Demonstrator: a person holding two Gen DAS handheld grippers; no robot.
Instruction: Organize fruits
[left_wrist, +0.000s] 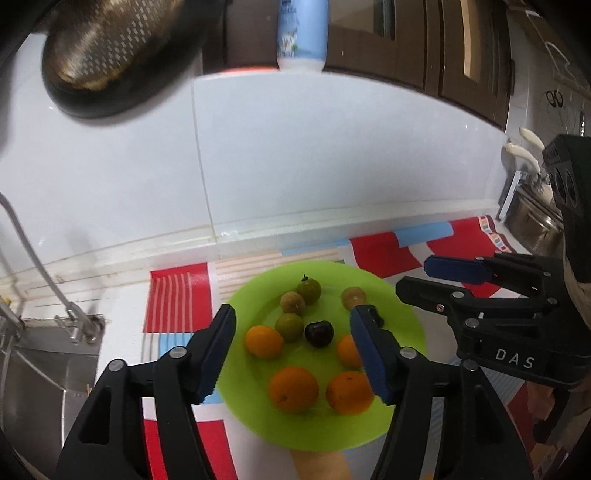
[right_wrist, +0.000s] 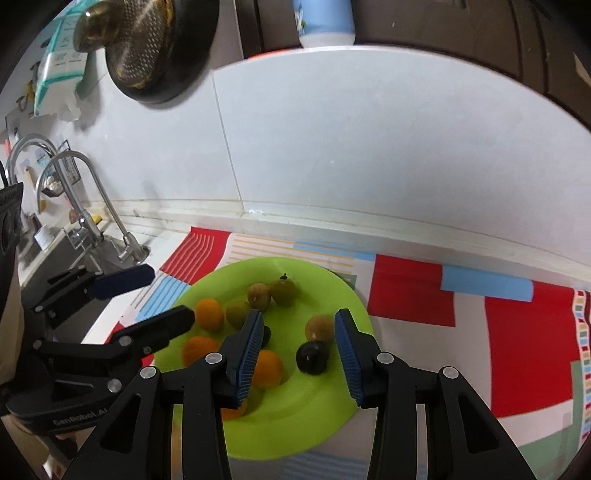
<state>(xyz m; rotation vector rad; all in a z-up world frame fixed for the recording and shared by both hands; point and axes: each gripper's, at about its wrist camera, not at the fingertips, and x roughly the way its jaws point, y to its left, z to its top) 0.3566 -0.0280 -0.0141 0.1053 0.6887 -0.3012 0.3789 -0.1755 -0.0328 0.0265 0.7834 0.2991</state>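
A lime green plate (left_wrist: 258, 413) (right_wrist: 317, 417) lies on a patterned mat. It holds several oranges (left_wrist: 293, 389), several small green-brown plums (left_wrist: 289, 326) and two dark plums (left_wrist: 318, 333) (right_wrist: 312, 357). My left gripper (left_wrist: 291, 350) is open above the plate's near side, empty, straddling the fruits. My right gripper (right_wrist: 300, 354) is open and empty, with a dark plum between its fingers below. The right gripper also shows at the right of the left wrist view (left_wrist: 417, 275), and the left gripper at the left of the right wrist view (right_wrist: 170, 295).
A steel sink (left_wrist: 40, 365) with faucets (right_wrist: 92, 206) lies left of the mat (right_wrist: 517, 350). A white tiled wall (left_wrist: 332, 147) stands behind. A dark pan (left_wrist: 118, 51) and a blue-white bottle (left_wrist: 303, 33) hang above. Steel pots (left_wrist: 532, 218) stand far right.
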